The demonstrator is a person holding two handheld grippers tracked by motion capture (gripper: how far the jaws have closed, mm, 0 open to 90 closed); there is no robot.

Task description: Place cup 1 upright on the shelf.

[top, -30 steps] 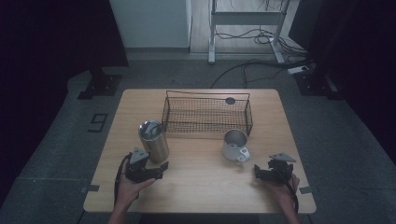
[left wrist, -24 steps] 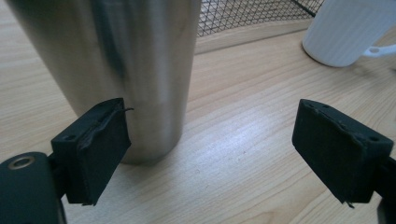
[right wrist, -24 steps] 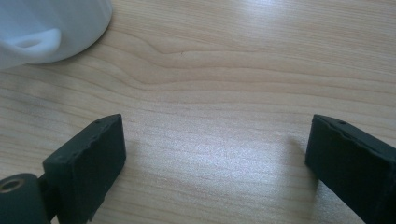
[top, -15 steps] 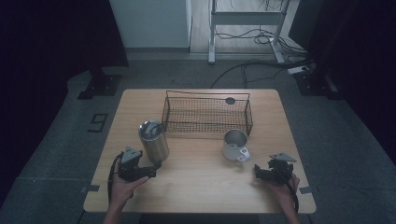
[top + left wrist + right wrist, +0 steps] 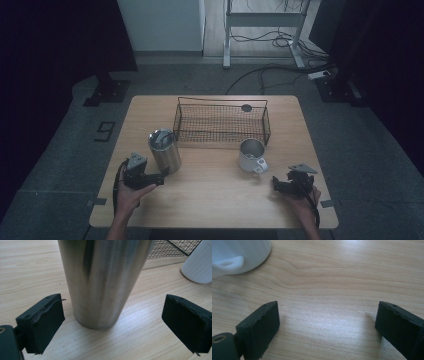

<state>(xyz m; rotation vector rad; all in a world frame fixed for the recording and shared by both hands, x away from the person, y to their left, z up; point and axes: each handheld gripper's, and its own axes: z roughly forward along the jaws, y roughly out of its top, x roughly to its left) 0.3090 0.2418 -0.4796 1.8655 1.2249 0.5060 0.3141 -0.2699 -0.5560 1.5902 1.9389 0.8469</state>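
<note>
So the tall brushed-steel tumbler is standing upright on the light wooden tabletop, just in front of the near-left corner of the black wire mesh basket, and it looks to me like the left gripper has just let it go there. In the left gripper view the tumbler's base sits between the two black pads with clear daylight on both sides, so the jaws are spread and not pressing on anything. The right gripper rests near the right front edge, jaws also standing apart over bare wood, with the white ceramic mug a little way ahead of it and to its left; you can catch the mug's handle in the corner of the right gripper view. My guess on progress: the tumbler placement is basically finished, the mug hasn't been touched, and the basket has only a small dark round thing at its far side, too small to tell what. If stuff is meant to go in the basket, that's all left to do. Compared with a second ago, the left jaws have just been opening, with the tumbler between them but released, and the left hand has eased back from the tumbler a bit. The right hand, mug and basket look unchanged.
</note>
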